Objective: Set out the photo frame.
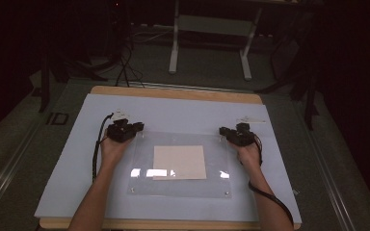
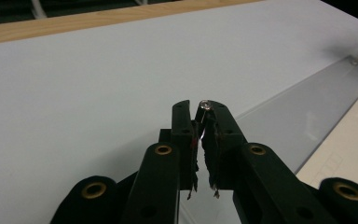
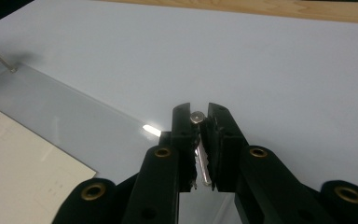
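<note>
Small silver screws are pinched in both tongs: the left tongs (image 2: 200, 109) grip one small silver screw (image 2: 205, 104) at their tips, and the right tongs (image 3: 200, 114) clamp a longer silver screw (image 3: 198, 140) between their pads. The high view shows what the gripper views cannot: a clear acrylic sheet (image 1: 144, 185) over a cream paper square (image 1: 179, 162), both tongs at its far corners. The pale blue desk (image 1: 183, 113) lies open around it.

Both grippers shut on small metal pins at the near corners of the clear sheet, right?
Not the near corners. In the high view the left gripper and right gripper sit at the far corners of the clear sheet. Both are shut on a metal pin.
</note>
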Action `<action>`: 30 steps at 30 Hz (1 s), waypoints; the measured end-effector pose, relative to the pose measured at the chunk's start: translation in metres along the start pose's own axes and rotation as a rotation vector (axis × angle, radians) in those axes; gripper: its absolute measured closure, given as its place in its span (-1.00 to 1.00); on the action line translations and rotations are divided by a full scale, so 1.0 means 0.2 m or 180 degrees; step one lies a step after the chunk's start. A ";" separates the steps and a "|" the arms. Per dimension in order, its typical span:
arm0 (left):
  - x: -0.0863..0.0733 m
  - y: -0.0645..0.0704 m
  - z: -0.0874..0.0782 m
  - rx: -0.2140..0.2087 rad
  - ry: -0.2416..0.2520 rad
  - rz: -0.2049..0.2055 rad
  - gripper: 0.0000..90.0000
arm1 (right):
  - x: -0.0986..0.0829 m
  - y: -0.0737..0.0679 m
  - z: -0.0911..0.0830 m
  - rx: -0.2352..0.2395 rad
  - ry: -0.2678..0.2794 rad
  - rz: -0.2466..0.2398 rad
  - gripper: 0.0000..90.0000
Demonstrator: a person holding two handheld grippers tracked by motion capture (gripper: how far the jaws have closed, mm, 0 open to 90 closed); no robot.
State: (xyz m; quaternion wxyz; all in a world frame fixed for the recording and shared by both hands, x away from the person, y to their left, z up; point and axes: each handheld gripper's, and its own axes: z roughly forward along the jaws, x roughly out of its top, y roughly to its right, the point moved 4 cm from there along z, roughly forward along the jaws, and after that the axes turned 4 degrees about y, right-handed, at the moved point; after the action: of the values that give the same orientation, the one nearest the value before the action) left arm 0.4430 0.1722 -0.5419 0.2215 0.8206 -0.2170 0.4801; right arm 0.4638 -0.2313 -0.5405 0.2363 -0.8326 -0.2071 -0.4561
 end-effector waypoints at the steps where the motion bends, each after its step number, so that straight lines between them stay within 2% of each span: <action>1: 0.00 0.00 0.00 -0.0013 -0.0022 0.0003 0.84 | 0.00 0.00 0.00 0.0004 -0.0017 0.0005 0.83; 3: 0.00 -0.01 0.00 -0.0027 -0.0036 0.0000 0.84 | 0.01 0.00 0.00 0.0024 -0.0041 0.0033 0.83; 5: 0.00 -0.02 0.00 -0.0132 -0.0044 -0.0095 0.83 | 0.01 0.01 0.00 0.0040 -0.0091 0.0054 0.82; 8: 0.01 -0.03 0.00 -0.0156 -0.0067 -0.0104 0.83 | 0.02 0.01 0.00 0.0062 -0.0142 0.0074 0.82; 12: 0.01 -0.04 0.01 -0.0204 -0.0057 -0.0190 0.82 | 0.02 0.02 0.01 0.0096 -0.0141 0.0142 0.81; 17: 0.03 -0.05 0.02 -0.0200 -0.0160 -0.0273 0.83 | 0.03 0.03 0.02 0.0111 -0.0186 0.0221 0.81; 19: 0.04 -0.06 0.04 -0.0181 -0.0193 -0.0352 0.84 | 0.04 0.04 0.03 0.0157 -0.0250 0.0330 0.81; 22: 0.05 -0.06 0.06 -0.0145 -0.0210 -0.0404 0.86 | 0.06 0.06 0.04 0.0169 -0.0297 0.0399 0.82; 25: 0.06 -0.06 0.06 -0.0122 -0.0256 -0.0379 0.88 | 0.06 0.06 0.05 0.0176 -0.0320 0.0419 0.82; 30: 0.07 -0.07 0.08 -0.0058 -0.0262 -0.0492 0.88 | 0.08 0.07 0.06 0.0135 -0.0381 0.0448 0.84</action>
State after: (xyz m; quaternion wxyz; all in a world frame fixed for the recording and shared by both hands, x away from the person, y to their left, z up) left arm 0.4676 0.1719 -0.5391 0.2562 0.8518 -0.1664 0.4255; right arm 0.4875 -0.2323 -0.5352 0.2725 -0.8657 -0.1714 -0.3833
